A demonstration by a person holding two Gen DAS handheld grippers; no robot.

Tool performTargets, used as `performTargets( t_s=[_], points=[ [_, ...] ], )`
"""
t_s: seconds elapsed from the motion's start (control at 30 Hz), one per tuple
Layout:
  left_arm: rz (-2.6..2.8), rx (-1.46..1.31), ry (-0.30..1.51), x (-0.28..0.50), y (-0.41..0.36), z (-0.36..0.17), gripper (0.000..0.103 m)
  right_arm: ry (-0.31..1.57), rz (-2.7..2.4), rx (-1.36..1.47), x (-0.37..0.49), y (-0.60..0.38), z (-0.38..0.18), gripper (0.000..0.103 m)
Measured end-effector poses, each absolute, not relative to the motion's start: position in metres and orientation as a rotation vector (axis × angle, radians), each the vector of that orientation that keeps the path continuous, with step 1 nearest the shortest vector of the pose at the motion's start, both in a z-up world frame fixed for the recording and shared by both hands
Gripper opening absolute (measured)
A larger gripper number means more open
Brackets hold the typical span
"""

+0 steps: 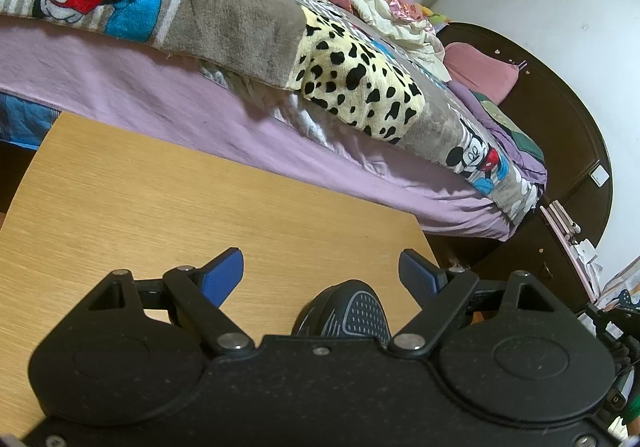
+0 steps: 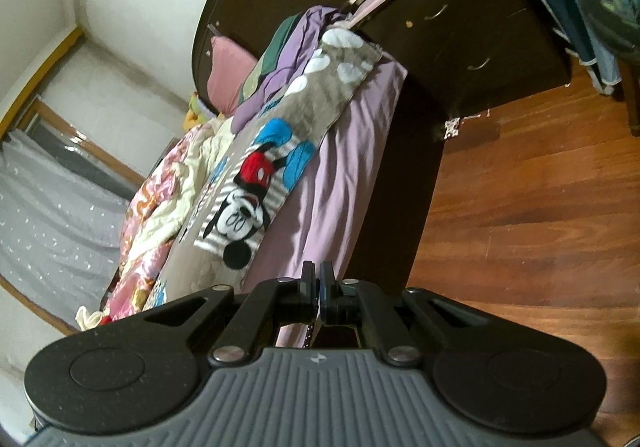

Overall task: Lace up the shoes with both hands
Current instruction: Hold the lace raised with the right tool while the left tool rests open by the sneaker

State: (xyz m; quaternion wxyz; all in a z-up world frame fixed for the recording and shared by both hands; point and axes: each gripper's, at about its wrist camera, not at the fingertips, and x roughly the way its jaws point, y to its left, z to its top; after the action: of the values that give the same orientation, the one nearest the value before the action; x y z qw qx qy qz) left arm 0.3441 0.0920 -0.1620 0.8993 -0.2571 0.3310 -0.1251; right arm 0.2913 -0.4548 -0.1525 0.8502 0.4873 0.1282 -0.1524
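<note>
The bed (image 1: 224, 115) fills the far side of the left wrist view, its purple sheet hanging close behind the wooden table (image 1: 132, 199), whose far right corner is cut at an angle, with dark floor and a dark cabinet (image 2: 472, 27) beyond. On the table's near part sits the dark shoe (image 1: 346, 313), only its toe showing above the tool body. The left gripper (image 1: 322, 273) hangs over that toe with its blue pads spread wide, nothing between them. The right gripper (image 2: 319, 289) is pressed together and aimed out past the bed edge and the wooden floor (image 2: 540, 207); a thin speckled strand below its fingers may be a lace, though I cannot tell whether it is pinched. To do this step well, I judge the left should steady the shoe while the right draws any lace along the open floor side, away from the hanging bedding
</note>
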Motion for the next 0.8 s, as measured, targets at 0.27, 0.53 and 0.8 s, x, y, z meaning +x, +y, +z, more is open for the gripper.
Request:
performTargets(
  t_s=[0.27, 0.53, 0.8],
  points=[
    [-0.26, -0.528, 0.689, 0.345, 0.092, -0.163, 0.085, 0.241, -0.377, 1.028, 0.281, -0.469, -0.153, 0.004],
    [-0.262, -0.521, 0.692, 0.345, 0.089, -0.164, 0.085, 0.194, -0.436, 1.023, 0.267, -0.484, -0.15, 0.004],
    [-0.262, -0.515, 0.692, 0.345, 0.088, -0.164, 0.085, 0.152, -0.494, 1.0, 0.255, -0.496, -0.149, 0.004]
  ],
)
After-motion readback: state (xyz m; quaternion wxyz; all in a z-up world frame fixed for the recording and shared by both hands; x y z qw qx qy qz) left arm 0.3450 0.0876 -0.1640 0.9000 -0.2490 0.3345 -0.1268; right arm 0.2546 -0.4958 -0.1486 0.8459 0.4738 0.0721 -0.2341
